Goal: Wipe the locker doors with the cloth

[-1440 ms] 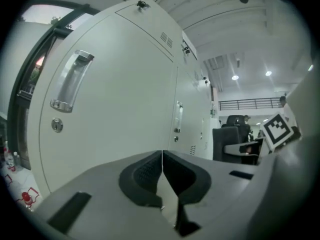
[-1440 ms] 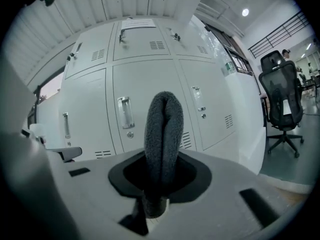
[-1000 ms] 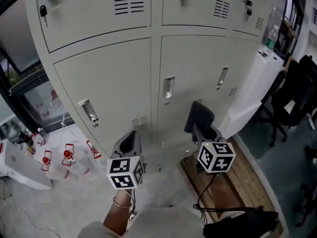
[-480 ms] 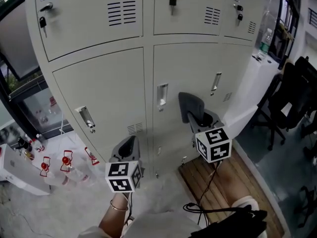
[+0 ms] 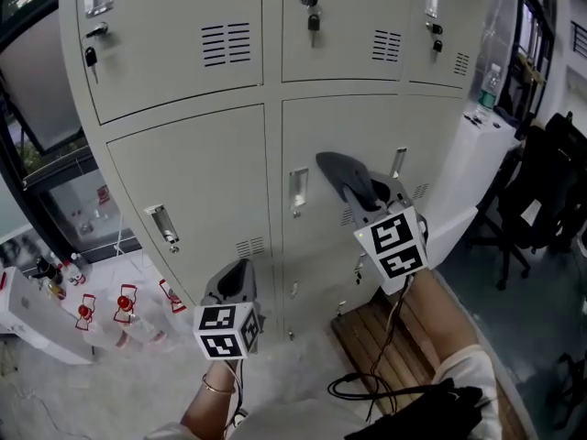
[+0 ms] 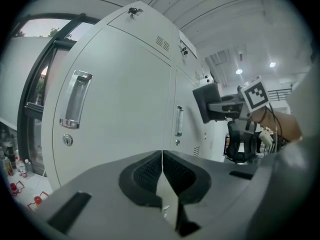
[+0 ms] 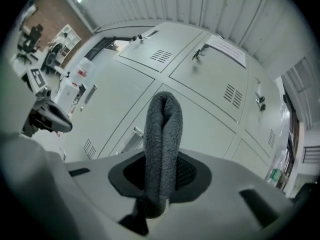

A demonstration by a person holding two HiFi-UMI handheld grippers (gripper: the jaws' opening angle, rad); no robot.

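The right gripper (image 5: 365,200) pinches a soft, limp grey cloth (image 7: 162,129) at its fold, raised near the locker doors (image 5: 206,172). Being light, it should flatten easily. The left gripper (image 6: 162,171), jaws together, carries nothing.

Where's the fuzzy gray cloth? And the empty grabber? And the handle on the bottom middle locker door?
cloth (image 7: 162,144), right gripper view, on its folded middle above the jaws.
left gripper (image 6: 162,158), left gripper view, where its shut tips meet.
door handle (image 5: 299,189), head view, middle of its metal plate.
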